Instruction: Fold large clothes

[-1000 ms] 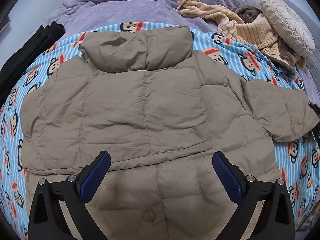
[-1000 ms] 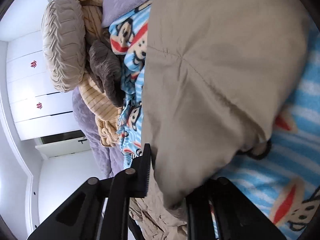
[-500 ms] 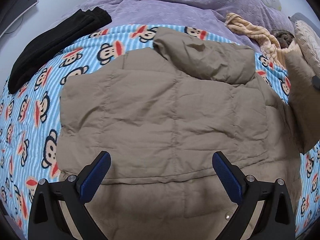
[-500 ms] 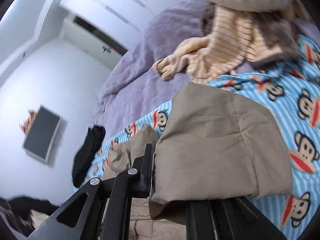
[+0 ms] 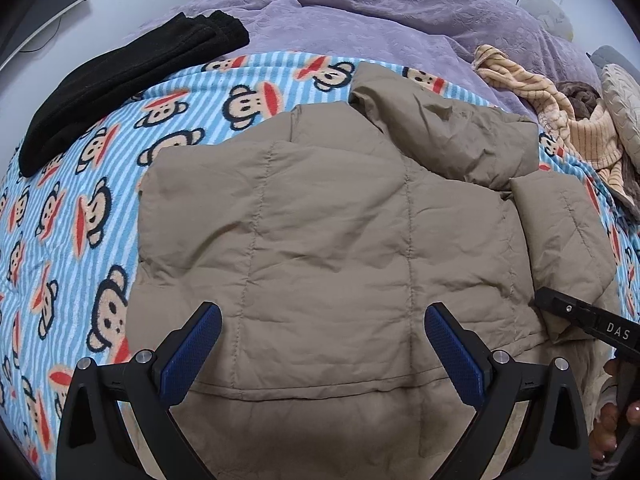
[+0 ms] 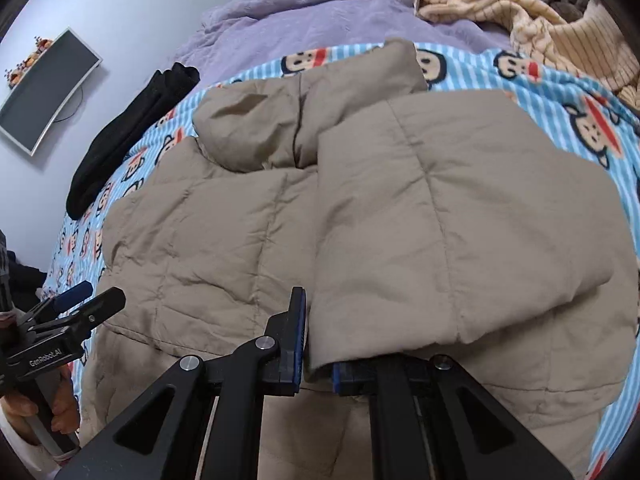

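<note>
Right claw [image 6: 318, 356] clamped on the cuff end of the sleeve [image 6: 460, 216], laying it inward across the back of the tan puffer jacket [image 5: 328, 232], likely to square the bundle. Left claw [image 5: 322, 344] hangs over the hem, jaws apart and empty. Jacket lies spread on a monkey-print blanket [image 5: 80, 184] on the bed; purple duvet [image 5: 360, 12] beyond, wall-mounted screen [image 6: 44, 92].

Left of jacket [image 5: 332, 240]: bare blanket [image 5: 80, 208], passable. Far-left: black garment [image 5: 120, 76]. Right: striped knit pile [image 5: 576, 124], cushion [image 5: 624, 100] blocking.
</note>
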{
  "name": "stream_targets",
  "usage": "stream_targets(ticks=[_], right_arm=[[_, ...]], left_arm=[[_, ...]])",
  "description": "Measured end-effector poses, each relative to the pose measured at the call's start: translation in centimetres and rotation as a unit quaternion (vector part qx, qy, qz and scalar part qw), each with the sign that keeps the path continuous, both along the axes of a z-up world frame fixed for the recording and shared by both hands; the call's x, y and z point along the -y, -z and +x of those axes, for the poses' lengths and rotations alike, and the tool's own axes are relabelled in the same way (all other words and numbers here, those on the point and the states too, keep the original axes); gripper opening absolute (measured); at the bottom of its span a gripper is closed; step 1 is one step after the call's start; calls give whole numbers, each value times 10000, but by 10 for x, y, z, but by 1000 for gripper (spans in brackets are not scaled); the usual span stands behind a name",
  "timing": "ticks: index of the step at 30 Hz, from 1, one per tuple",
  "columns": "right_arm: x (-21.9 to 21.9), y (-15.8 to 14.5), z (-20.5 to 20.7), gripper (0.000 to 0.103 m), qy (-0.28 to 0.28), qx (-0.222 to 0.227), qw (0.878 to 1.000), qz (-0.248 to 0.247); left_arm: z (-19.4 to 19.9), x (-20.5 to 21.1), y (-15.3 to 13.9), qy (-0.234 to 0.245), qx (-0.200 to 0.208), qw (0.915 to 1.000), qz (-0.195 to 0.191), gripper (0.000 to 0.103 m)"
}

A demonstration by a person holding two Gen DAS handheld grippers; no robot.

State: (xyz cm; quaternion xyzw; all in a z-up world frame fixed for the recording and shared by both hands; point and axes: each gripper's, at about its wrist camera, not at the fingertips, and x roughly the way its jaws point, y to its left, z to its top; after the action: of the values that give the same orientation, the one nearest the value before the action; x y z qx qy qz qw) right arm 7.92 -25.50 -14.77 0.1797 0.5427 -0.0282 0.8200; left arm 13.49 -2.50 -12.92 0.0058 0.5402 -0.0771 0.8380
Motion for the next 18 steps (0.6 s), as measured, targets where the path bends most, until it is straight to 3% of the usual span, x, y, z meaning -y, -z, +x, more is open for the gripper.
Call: stream_targets(ticks=[4, 6, 7, 8, 9, 11, 14, 15, 17, 18], right_arm=[[19, -1, -8, 13, 385, -271, 9966, 674], [34, -12, -19, 30, 676, -190, 9929, 955], [42, -18, -25, 56, 830, -95, 9909, 1057], [51, -26, -33, 72, 1019, 75, 9879, 1164], [61, -33, -41, 72, 1209, 237, 9842, 1273], [83, -39, -50, 72, 1647, 379, 9747, 1460], [117, -39, -55, 70, 2432, 573, 9499, 1876], [125, -37, -55, 61, 2622, 643, 9420, 1996], [129, -36, -46, 20, 2698, 691, 9378, 2075], [126, -39, -41, 14, 2601, 727, 9411, 2036]], left_arm=[[2, 8, -4, 56, 23, 9998, -198, 102], [4, 8, -7, 80, 57, 9996, -278, 102], [5, 7, -8, 93, 84, 9994, -307, 102], [6, 6, -10, 103, 113, 9993, -333, 102], [7, 5, -11, 113, 131, 9992, -353, 102], [9, 2, -14, 125, 150, 9990, -399, 102], [11, -7, -18, 145, 154, 9983, -539, 102], [12, -10, -19, 161, 125, 9979, -612, 102], [12, -20, -19, 164, 72, 9966, -800, 102], [12, -26, -20, 141, 47, 9958, -899, 102]])
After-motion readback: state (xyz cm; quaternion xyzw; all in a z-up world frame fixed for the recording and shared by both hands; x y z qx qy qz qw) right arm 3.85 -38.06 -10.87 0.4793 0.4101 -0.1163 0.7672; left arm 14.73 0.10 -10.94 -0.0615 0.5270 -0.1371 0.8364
